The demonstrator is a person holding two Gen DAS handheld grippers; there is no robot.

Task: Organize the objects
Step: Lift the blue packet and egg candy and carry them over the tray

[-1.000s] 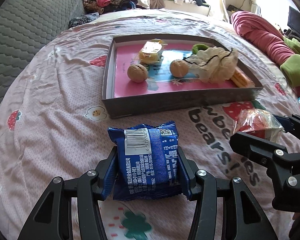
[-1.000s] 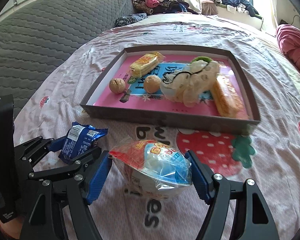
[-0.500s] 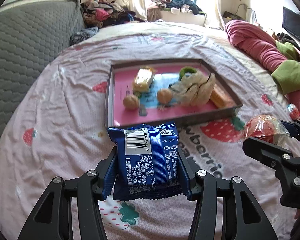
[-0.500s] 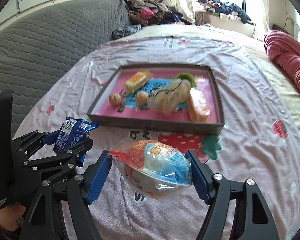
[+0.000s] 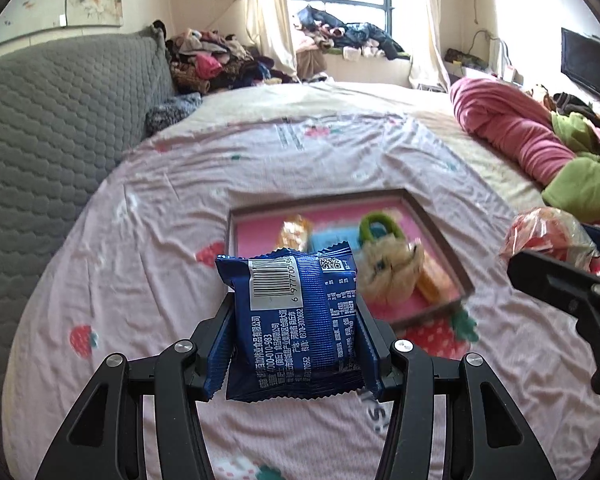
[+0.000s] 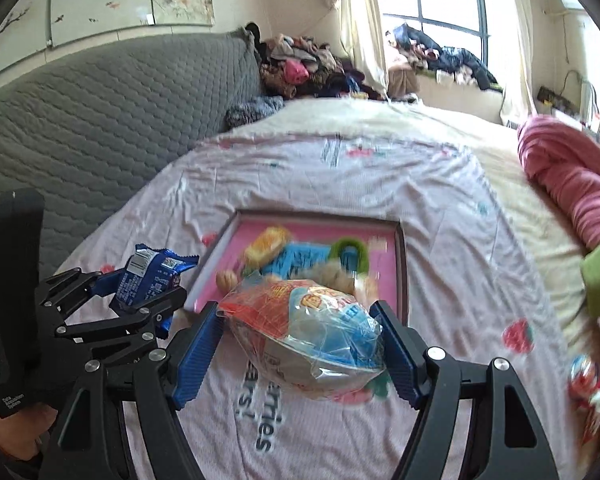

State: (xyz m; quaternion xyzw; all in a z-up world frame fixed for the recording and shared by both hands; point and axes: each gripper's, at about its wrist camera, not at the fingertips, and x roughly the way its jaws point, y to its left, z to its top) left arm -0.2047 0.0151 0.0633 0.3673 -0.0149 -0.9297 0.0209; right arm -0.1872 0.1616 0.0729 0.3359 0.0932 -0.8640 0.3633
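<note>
My left gripper (image 5: 296, 344) is shut on a blue snack packet (image 5: 296, 312) with a white barcode, held up in the air over the bed. My right gripper (image 6: 300, 344) is shut on a clear wrapped bowl (image 6: 304, 332) with red and blue print. The right wrist view also shows the left gripper (image 6: 140, 292) with the blue packet (image 6: 152, 276) at the left. Ahead and below lies a shallow grey tray (image 5: 440, 236) with a pink floor (image 6: 236, 248). In it are a yellow snack bar (image 6: 266, 244), a walnut (image 6: 226, 279), a green ring (image 6: 350, 248) and a fluffy beige item (image 5: 388, 268).
The pink strawberry bedsheet (image 5: 148, 248) spreads under both grippers. A grey quilted headboard (image 5: 52, 128) stands at the left. Rolled pink bedding (image 5: 512, 128) and green cloth (image 5: 584, 188) lie at the right, with piled clothes (image 5: 216, 64) at the back. Small wrapped items (image 6: 592, 388) sit near the right edge.
Both grippers have risen with their loads still held. The tray now looks smaller and lower in both views, and more of the room and window shows.
</note>
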